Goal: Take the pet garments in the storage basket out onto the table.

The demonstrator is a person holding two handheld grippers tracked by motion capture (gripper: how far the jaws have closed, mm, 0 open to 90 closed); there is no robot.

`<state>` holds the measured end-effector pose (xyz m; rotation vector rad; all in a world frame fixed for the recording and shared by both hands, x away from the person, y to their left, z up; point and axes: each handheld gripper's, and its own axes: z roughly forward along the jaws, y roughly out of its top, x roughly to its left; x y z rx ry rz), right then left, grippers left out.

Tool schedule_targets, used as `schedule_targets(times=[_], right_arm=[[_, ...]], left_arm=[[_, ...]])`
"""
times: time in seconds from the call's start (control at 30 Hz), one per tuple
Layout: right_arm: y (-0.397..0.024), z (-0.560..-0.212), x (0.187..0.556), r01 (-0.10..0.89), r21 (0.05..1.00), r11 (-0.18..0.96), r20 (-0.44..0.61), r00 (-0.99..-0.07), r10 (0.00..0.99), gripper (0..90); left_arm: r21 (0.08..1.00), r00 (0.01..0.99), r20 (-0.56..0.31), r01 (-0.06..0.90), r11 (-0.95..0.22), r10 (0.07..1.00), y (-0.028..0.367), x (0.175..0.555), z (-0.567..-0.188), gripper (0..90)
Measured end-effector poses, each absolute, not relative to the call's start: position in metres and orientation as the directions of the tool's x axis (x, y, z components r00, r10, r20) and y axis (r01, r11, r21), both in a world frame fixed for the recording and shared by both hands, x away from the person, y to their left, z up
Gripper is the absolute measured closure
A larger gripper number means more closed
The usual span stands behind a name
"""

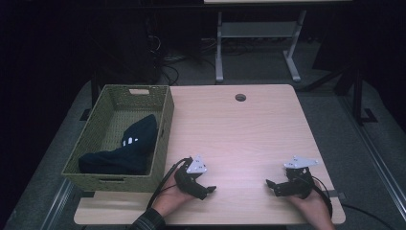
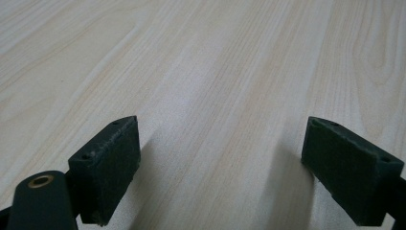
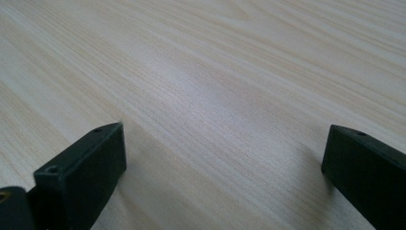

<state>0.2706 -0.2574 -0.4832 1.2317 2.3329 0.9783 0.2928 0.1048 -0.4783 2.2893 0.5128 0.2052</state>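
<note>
Basket (image 1: pixel 165 120): woven, green, standing at the left edge of the bench (image 1: pixel 239 139), its long side running away from the person. One cut-out handle shows in the far wall and one in the near wall.

Cloth (image 1: pixel 125 149): dark blue, bunched, with a small white mark on top. It lies inside the basket, toward the near right corner, wholly below the rim. Nothing hangs over the side.

Left gripper (image 1: pixel 209 190): held low over the near edge of the bench, just right of the basket's near corner and apart from it. Jaws stand wide open with nothing between them; in the left gripper view bare wood grain shows between the two black pads (image 2: pixel 107 167).

Bench middle: plain pale wood, with a round cable hole (image 1: pixel 240 97) near the far edge.

Right gripper (image 1: pixel 272 186): near the front right corner of the bench, well apart from the left one, pointing inward. Jaws likewise wide open and holding nothing; bare wood lies between its pads (image 3: pixel 86 172).

Status, by judgement: the cloth is stowed in the basket and both grippers are free, so the putting-away looks done. No further item lies on the bench; at most, withdrawal of the hands remains.
</note>
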Motion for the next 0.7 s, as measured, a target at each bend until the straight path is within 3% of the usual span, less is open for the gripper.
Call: schedule_targets(times=[0.7], right_arm=[[-0.2572, -0.4833, 0.2697, 0.596, 0.703, 0.389, 0.029, -0.571, 0.821, 1.1]], left_arm=[[0.715, 0.912, 0.022, 0.271, -0.644, 0.409, 0.1027, 0.2916, -0.4688, 12.8]])
